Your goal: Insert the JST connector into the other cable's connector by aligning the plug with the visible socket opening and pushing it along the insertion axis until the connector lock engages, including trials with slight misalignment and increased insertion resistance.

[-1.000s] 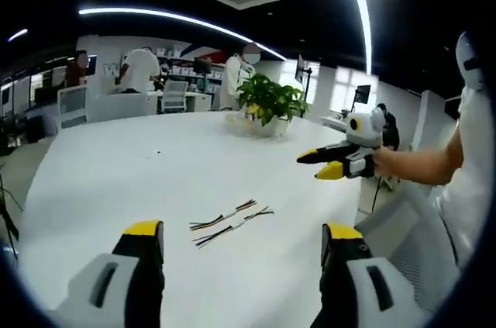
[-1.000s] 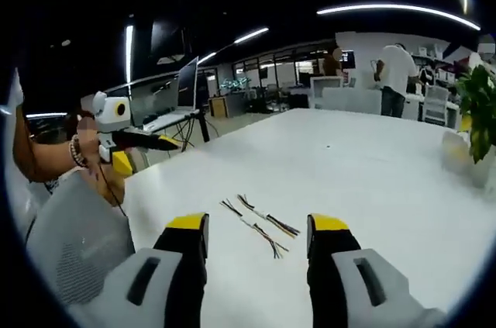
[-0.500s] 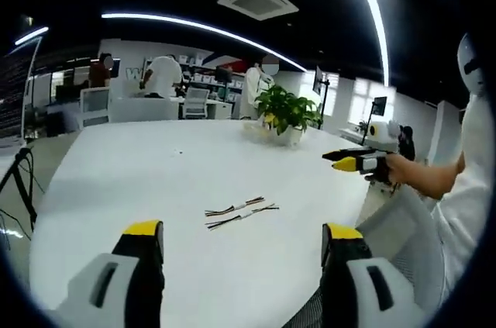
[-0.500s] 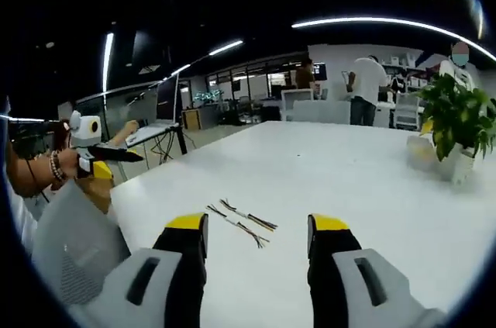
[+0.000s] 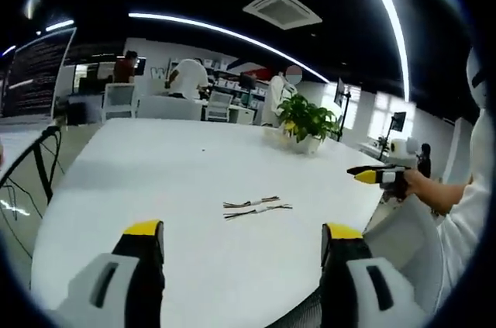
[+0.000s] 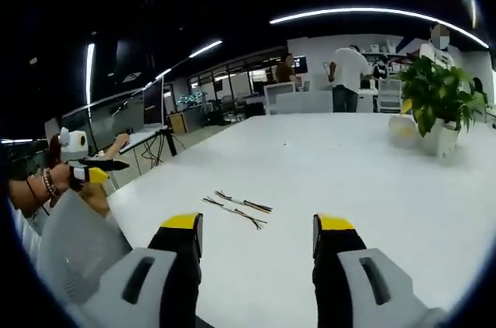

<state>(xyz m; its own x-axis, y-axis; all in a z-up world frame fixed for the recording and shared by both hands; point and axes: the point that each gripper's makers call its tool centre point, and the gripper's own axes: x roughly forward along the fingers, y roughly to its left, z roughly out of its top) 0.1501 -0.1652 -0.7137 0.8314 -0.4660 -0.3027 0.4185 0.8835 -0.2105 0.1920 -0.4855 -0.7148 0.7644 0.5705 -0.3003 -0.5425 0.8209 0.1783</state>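
White table (image 5: 155,181), both grippers apparently raised.

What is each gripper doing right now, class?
Left gripper: open, holding nothing.
Right gripper: open, holding nothing.

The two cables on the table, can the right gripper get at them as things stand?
Probably yes. The right gripper is open, and bare white table lies between it and the two cables, with nothing in the way.
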